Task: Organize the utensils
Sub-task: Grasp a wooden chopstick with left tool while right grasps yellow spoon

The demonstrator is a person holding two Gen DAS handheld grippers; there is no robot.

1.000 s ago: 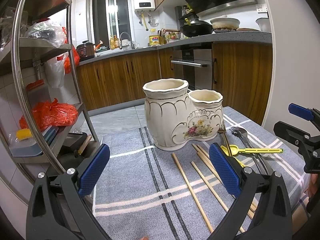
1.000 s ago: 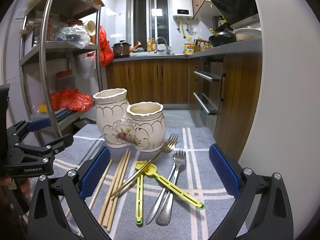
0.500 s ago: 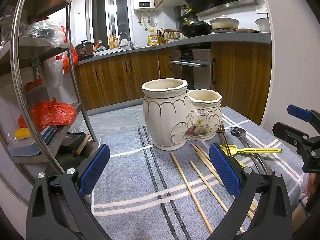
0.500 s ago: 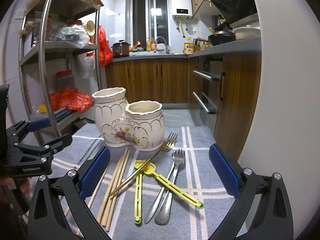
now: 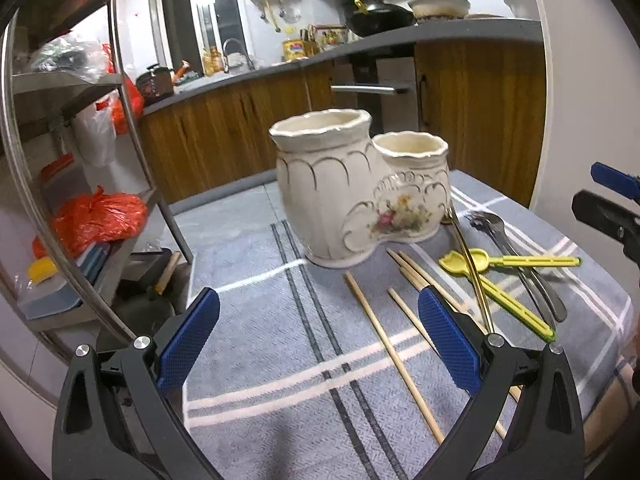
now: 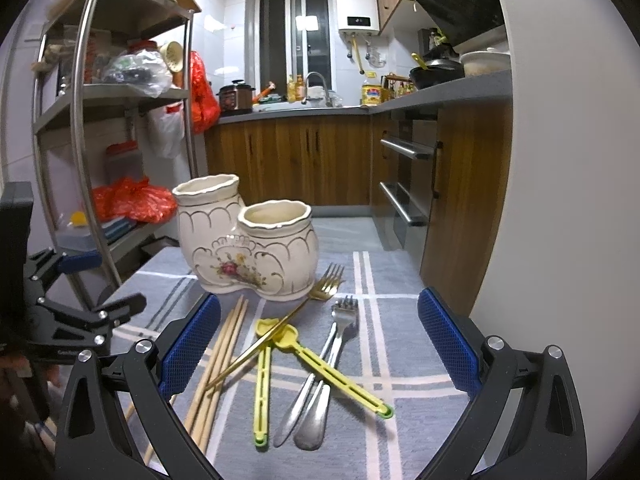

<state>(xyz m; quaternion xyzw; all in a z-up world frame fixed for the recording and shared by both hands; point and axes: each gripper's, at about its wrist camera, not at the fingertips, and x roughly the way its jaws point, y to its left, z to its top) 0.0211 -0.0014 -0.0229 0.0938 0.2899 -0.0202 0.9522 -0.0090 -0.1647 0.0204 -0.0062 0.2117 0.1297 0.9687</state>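
A cream two-cup ceramic utensil holder (image 5: 360, 192) (image 6: 244, 240) stands on the grey striped cloth (image 5: 280, 340); both cups look empty. In front of it lie several wooden chopsticks (image 6: 224, 356) (image 5: 392, 352), a gold fork (image 6: 296, 312), two yellow plastic spoons (image 6: 328, 364) (image 5: 508, 260), a steel fork (image 6: 328, 352) and a steel spoon (image 6: 316, 416). My left gripper (image 5: 320, 344) is open above the cloth, left of the chopsticks. My right gripper (image 6: 318, 350) is open, low over the pile of utensils, holding nothing.
A metal rack (image 5: 48, 160) with red bags and boxes stands to the left of the table. Wooden kitchen cabinets (image 6: 320, 160) and an oven front lie beyond. A white wall (image 6: 560, 200) closes the right side. The cloth's right edge drops off near the right gripper.
Both grippers have crept slightly closer to the holder and utensils. Nothing on the cloth has moved.
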